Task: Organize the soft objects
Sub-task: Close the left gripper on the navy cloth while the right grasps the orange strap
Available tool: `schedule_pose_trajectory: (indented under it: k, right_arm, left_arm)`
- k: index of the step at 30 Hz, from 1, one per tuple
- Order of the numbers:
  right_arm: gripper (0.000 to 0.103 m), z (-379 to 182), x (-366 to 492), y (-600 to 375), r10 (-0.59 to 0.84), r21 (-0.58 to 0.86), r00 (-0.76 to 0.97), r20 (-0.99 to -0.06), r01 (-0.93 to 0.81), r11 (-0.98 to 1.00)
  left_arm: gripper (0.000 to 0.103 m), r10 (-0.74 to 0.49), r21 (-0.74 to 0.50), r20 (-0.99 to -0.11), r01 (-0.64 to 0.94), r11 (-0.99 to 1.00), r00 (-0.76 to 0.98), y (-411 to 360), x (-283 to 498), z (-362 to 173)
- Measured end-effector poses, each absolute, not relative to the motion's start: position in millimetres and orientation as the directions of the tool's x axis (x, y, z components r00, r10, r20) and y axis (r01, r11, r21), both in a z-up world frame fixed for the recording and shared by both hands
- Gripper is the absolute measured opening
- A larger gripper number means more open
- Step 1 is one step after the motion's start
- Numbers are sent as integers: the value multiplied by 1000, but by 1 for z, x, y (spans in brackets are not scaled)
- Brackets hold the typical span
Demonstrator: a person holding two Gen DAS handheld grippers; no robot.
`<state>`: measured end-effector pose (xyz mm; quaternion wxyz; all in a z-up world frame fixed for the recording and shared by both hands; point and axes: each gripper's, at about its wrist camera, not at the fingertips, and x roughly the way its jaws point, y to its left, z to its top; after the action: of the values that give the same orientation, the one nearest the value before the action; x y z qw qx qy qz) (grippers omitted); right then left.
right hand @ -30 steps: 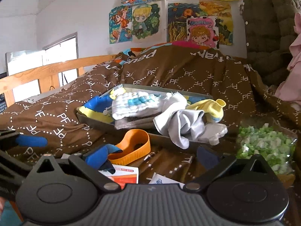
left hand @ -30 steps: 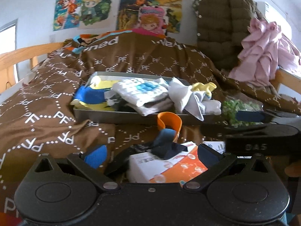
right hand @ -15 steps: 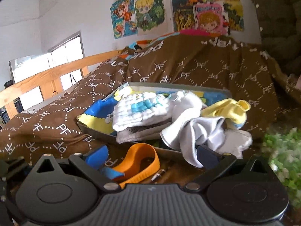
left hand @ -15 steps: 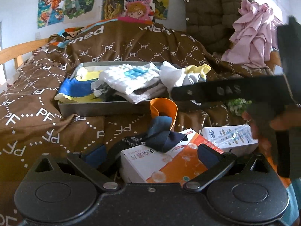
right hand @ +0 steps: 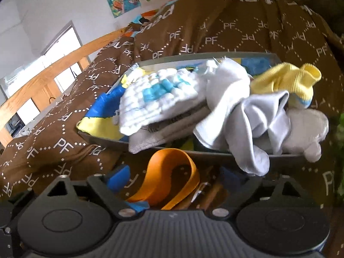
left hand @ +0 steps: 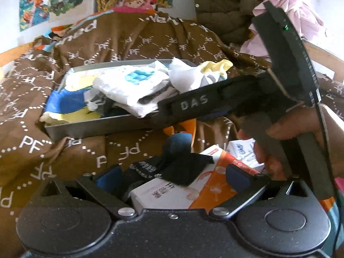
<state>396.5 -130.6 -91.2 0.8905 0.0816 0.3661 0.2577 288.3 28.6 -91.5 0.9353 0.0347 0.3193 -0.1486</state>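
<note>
A grey tray (left hand: 90, 126) on the brown bedspread holds a white-and-blue knitted cloth (left hand: 131, 81), white cloths (left hand: 189, 77), a yellow sock (left hand: 217, 66) and blue and yellow fabric. My left gripper (left hand: 172, 174) is open, its fingers either side of a dark sock (left hand: 178, 163) that lies over a white-and-orange box (left hand: 193, 191). My right gripper (right hand: 174, 178) is open and low over an orange band (right hand: 169, 172), just in front of the tray (right hand: 103, 138). The right gripper's body (left hand: 215, 105) crosses the left wrist view above the box.
A second small white box (left hand: 245, 150) lies behind the orange one. An olive jacket (left hand: 223, 6) and pink garment (left hand: 286, 6) hang at the back right. A wooden bed rail (right hand: 53, 68) runs along the left. Posters hang on the wall.
My right gripper has moved forward and down toward the orange band and tray. It now crosses further into the left wrist view. My left gripper has edged closer to the dark sock.
</note>
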Motion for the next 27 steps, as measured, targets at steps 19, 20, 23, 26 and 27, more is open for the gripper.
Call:
schedule_pose_trajectory:
  k: [19,20,23,26,27]
  right_arm:
    - [55,-93,401,-136,526,386,575,-627,-358,850]
    - [55,-93,401,-136,527,387,572,-628,-357,850]
    - [53,-93,401,-138,529,397,567,-631,-351,848]
    - [50,-94,402,-140,534,415,556,-636,-337,845]
    - [48,-94,402,-141,534,416,554,-639,-335,845]
  left_arm:
    - [47,-301,-115,-601,293,949,740,32,296,-87]
    - [46,-300,-118,-599,288,950,742,33,296,-87]
    - [39,-300,-138,-598,273,952,744,37,295,-86]
    - [31,-299,-160,-595,254,954,746,42,293,-85]
    - [28,-296,-162,-594,250,955,748,44,292,-85]
